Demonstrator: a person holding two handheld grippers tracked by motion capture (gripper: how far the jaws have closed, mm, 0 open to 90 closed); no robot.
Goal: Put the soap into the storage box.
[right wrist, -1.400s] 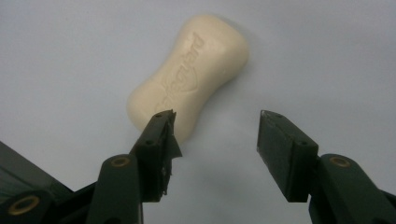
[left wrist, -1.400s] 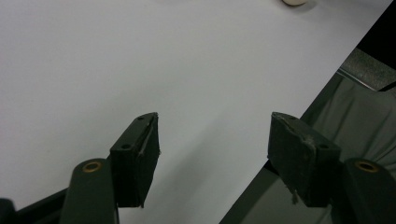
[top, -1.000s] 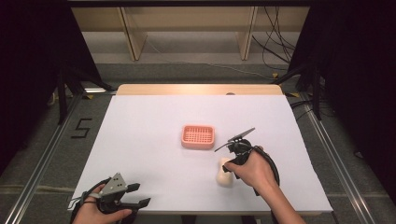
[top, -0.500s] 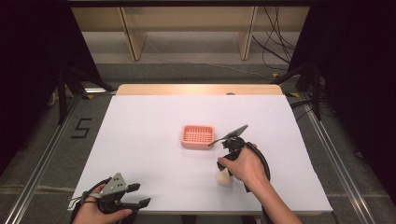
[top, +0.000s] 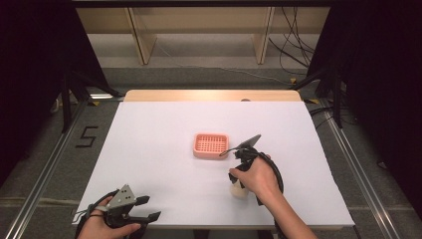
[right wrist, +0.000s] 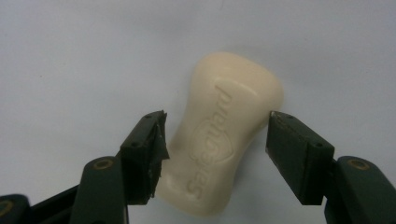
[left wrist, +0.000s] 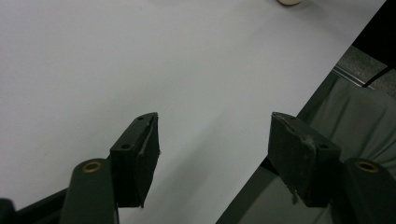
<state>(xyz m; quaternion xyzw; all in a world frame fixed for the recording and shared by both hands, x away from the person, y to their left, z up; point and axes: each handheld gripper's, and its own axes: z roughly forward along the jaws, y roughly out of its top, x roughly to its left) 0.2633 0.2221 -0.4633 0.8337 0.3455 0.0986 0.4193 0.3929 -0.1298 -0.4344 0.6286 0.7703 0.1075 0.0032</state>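
While the left gripper point(top: 142, 215) waits at the near left edge of the white table point(top: 159, 134), its 2 jaws spread wide over bare tabletop and holding nothing, the work belongs to the other hand. The right gripper point(right wrist: 212, 140) is lowered over a cream-coloured, waisted bar of soap point(right wrist: 224, 135) with a raised brand mark on its top face. Its jaws stand open on either side of the bar. The left jaw looks to be at or just touching the bar's flank; the right one sits just beside the far flank with a sliver of table between. Nothing is gripped yet.

In the high view the soap point(top: 238, 191) lies flat on the table at the near right, mostly hidden under the person's right hand point(top: 256, 177). Beyond it, near the table's middle, stands a small salmon-pink rectangular plastic soap dish point(top: 211, 145) with a slatted floor, empty.

The step in hand looks like the approach to a grasp. The next move would call for closing the jaws squarely across the bar's narrow waist, firmly enough that the smooth bar does not slip, then lifting it toward the dish.
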